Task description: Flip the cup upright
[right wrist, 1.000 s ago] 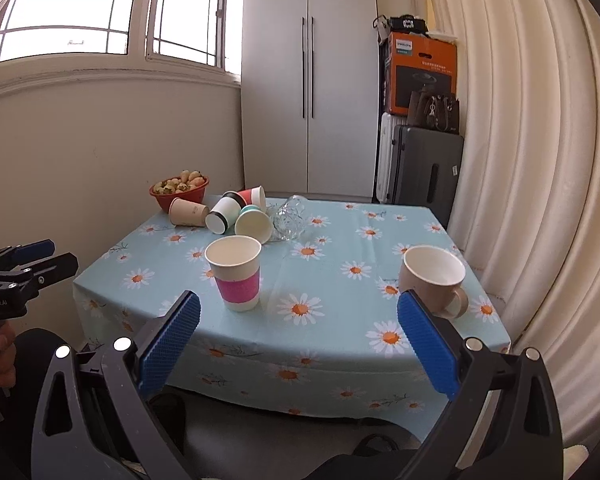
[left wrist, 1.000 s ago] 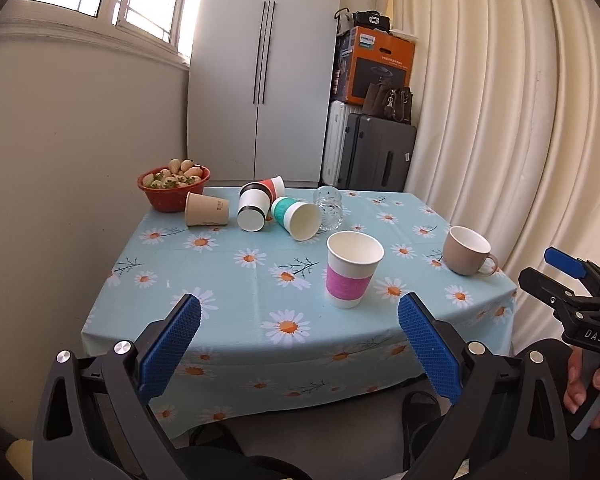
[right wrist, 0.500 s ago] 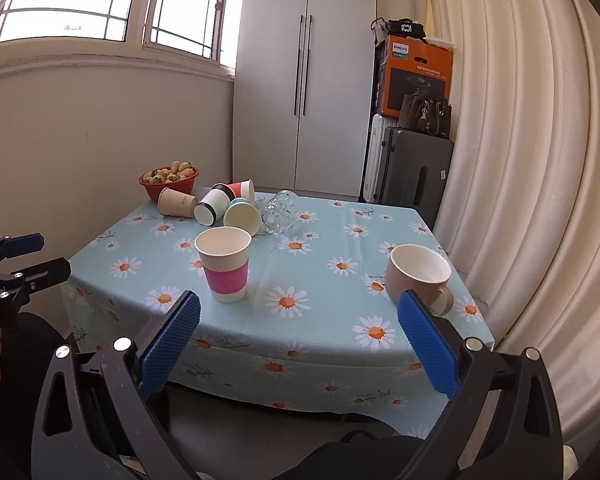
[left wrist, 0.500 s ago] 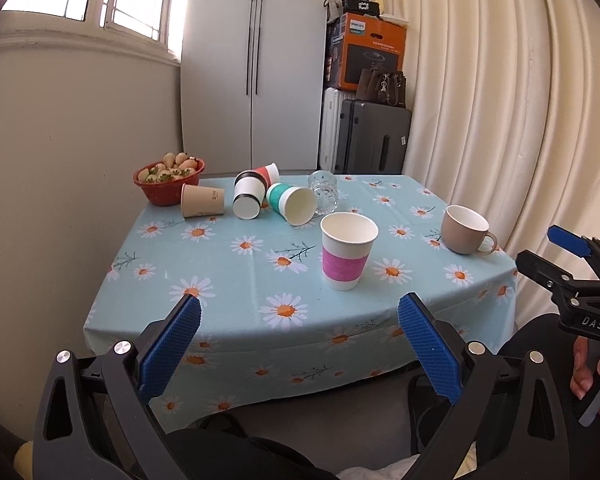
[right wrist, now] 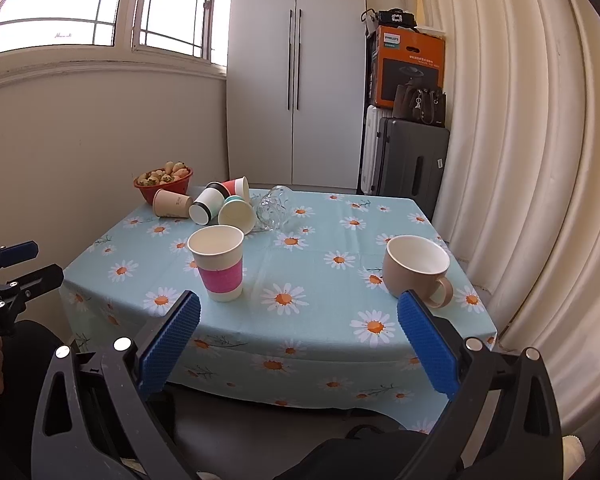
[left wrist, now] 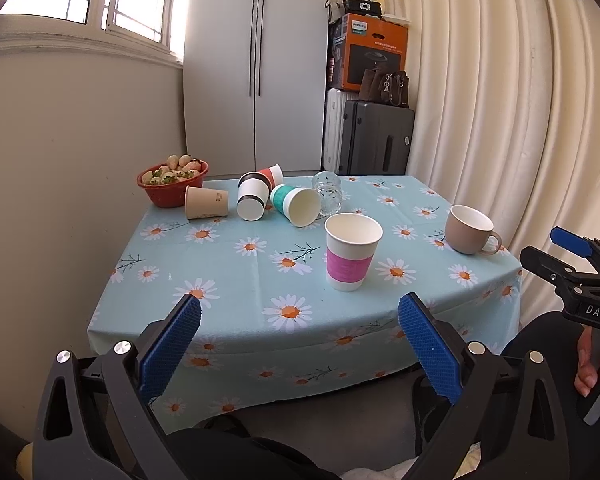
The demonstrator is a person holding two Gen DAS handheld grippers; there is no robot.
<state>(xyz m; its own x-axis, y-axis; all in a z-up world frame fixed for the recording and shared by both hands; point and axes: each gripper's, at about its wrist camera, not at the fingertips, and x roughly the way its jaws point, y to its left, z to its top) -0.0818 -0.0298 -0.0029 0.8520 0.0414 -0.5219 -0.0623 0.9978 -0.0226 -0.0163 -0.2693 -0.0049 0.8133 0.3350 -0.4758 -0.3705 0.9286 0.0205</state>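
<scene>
Red bowl point(left wrist: 172, 189) of strawberries at the table's point(left wrist: 228, 272) far left corner, daisy tablecloth. Behind it: white wardrobe point(left wrist: 256, 68), grey suitcases point(left wrist: 376, 136) with orange box point(left wrist: 372, 54) on top, cream curtain point(left wrist: 500, 100).

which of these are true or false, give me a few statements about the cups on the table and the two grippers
1. The pink-banded paper cup stands upright. True.
2. The beige mug lies on its side. False: it stands upright, mouth up.
3. The teal-banded cup lies on its side near the glass. True.
4. The left gripper is shut on a cup. False: its jaws are wide open, holding nothing, short of the table.
5. The right gripper is open and empty. True.
6. The red bowl is empty. False: it is piled with pale fruit.
</scene>
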